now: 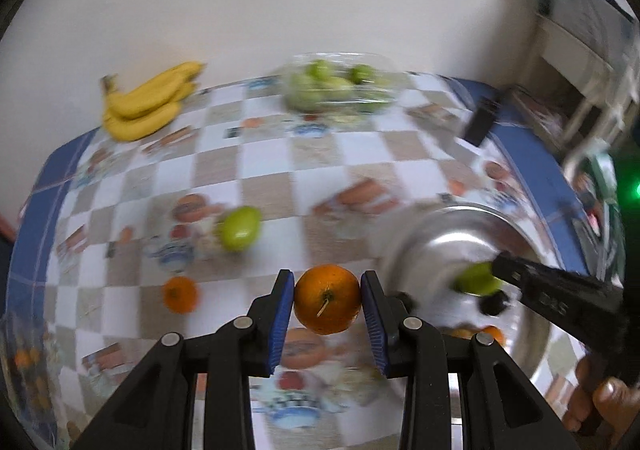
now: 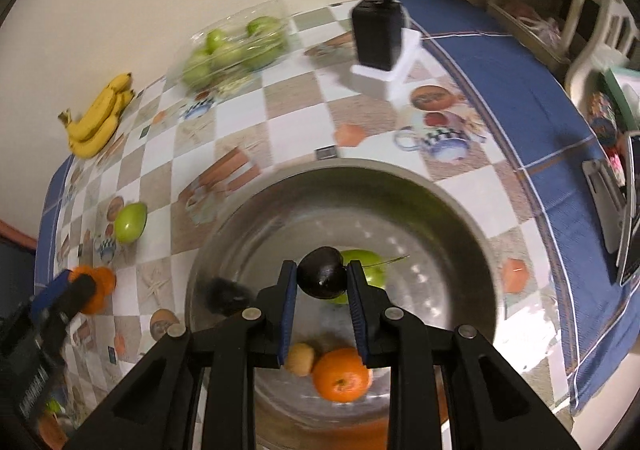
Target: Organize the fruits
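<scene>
Two loaded grippers converge on the steel bowl (image 2: 460, 210), the landmark for everything here. Farthest left of the bowl, a bunch of bananas (image 2: 100, 118) lies against the wall; nearer it, a loose green fruit (image 2: 130, 222) and a small orange (image 1: 180, 294) rest on the checked cloth of the surface (image 2: 288, 98). The left gripper (image 1: 328, 300), fingers closed on an orange (image 1: 327, 299), hangs just left of the bowl's rim, so its load has yet to cross over. The right gripper (image 2: 322, 278) is the nearer: its fingers clamp a dark, avocado-like fruit (image 2: 322, 276) directly above the bowl's floor, long axis running roughly across the fingers, over a green fruit, a kiwi and another orange already inside. Behind the bowl sits a clear bag of green fruit (image 2: 236, 46); right of that, a black adapter (image 2: 378, 34) on a white stand, by shelving along the wall.
</scene>
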